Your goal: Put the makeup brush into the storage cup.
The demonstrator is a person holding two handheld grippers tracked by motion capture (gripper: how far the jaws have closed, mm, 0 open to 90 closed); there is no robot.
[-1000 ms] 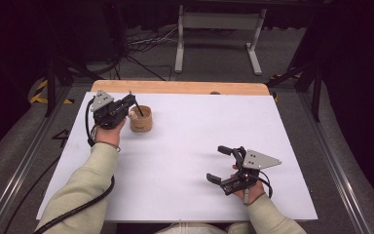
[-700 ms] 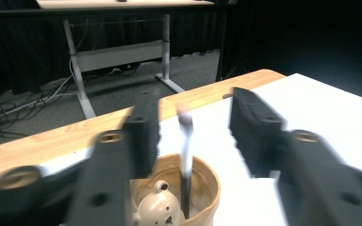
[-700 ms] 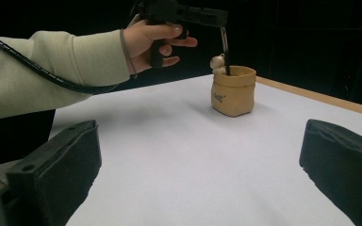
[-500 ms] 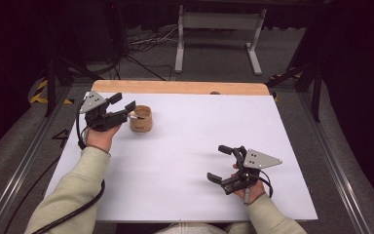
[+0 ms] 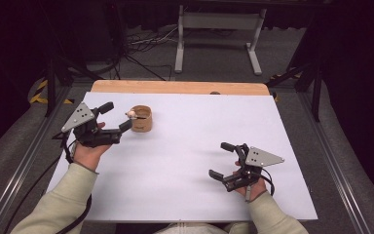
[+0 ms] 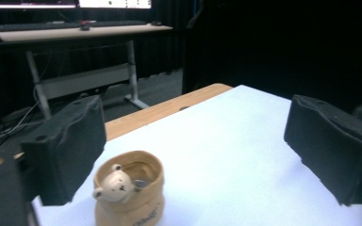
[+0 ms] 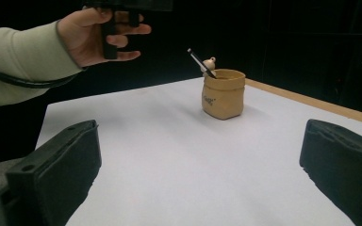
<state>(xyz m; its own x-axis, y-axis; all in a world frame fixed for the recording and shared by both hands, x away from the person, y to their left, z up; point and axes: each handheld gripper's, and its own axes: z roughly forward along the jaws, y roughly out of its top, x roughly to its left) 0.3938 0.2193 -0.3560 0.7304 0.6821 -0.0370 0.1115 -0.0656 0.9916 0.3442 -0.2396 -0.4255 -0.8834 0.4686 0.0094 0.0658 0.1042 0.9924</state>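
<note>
I see the tan sack-shaped cup [image 5: 141, 118] with its small bear head on the rim, standing near the table's [image 5: 185, 195] far left corner; what lies inside is hard to make out. My left gripper [image 5: 113, 117], just beside the cup, has just been opening, nothing between its jaws. My right gripper [image 5: 222, 159], well apart from the cup, is spread empty.

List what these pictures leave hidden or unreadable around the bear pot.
- Bear pot: base cut off by the bottom edge, left gripper view.
- Lettering on the pot: too small to read, right gripper view.
- Pot's inside: too small, high view.
</note>
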